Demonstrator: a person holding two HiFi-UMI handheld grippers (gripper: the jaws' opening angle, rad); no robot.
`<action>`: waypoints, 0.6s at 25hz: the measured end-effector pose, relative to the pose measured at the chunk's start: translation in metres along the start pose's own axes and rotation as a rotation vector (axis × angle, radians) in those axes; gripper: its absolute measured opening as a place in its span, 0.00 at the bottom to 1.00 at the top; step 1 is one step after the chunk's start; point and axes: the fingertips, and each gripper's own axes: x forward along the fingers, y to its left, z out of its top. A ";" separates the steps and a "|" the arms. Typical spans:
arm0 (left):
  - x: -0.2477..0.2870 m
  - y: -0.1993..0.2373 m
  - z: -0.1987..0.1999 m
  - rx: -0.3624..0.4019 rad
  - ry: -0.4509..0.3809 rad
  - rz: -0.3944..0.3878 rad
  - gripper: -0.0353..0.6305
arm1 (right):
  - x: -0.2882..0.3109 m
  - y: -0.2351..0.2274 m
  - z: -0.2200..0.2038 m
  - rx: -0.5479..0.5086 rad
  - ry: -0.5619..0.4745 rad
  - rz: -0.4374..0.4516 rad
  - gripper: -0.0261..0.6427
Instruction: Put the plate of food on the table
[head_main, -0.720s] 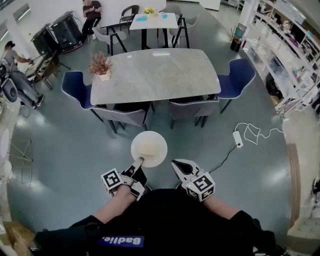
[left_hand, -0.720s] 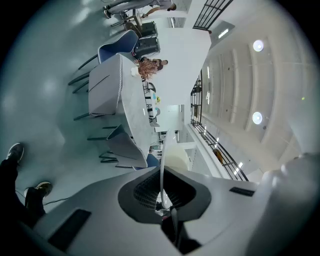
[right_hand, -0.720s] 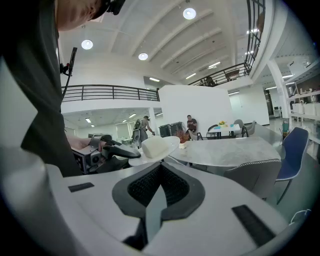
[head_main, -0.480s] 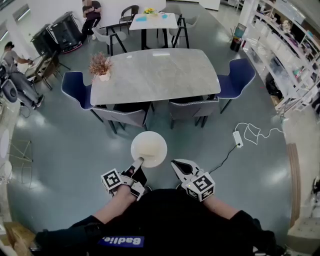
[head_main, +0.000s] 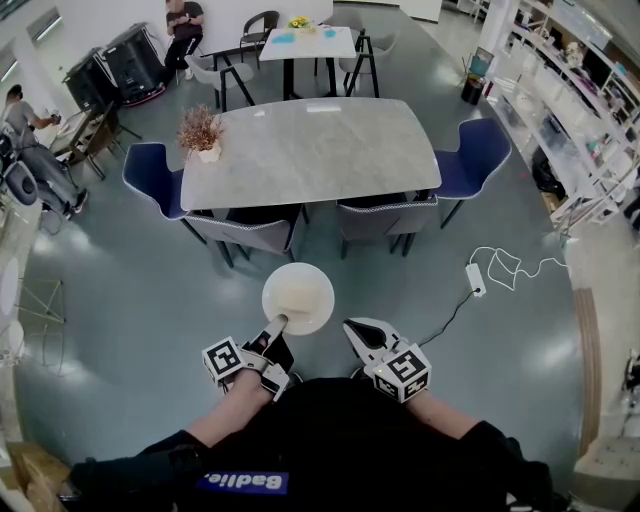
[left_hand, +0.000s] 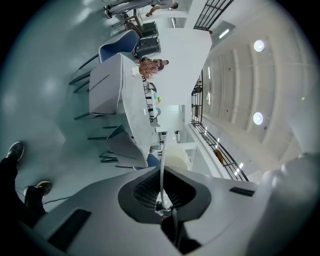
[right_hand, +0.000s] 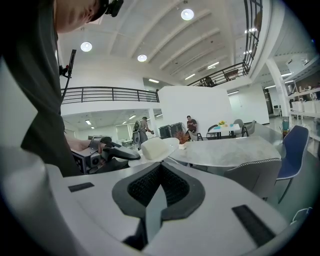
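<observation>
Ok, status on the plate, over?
Left gripper shut on plate rim. Right gripper shut, empty. Food aboard, short of the table. Grey chairs line its near side.

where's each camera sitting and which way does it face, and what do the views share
head view: on the person's head, facing steeply down at the floor and table; shows both forearms, left gripper shut on the plate rim, right gripper.
left gripper view: on the left gripper, rolled sideways, looking along its jaws past the plate's edge to the table; shoes show.
right gripper view: on the right gripper, facing the table; torso at left.
shared: all three show plate and table.
</observation>
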 end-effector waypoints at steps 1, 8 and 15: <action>0.001 -0.001 0.000 0.000 0.000 -0.001 0.07 | -0.001 -0.001 0.001 0.001 0.001 0.000 0.06; 0.013 -0.009 -0.011 -0.009 -0.012 -0.001 0.07 | -0.015 -0.019 0.004 -0.001 0.012 0.003 0.06; 0.032 -0.005 -0.018 -0.012 -0.060 0.006 0.07 | -0.021 -0.046 0.000 -0.002 0.013 0.031 0.06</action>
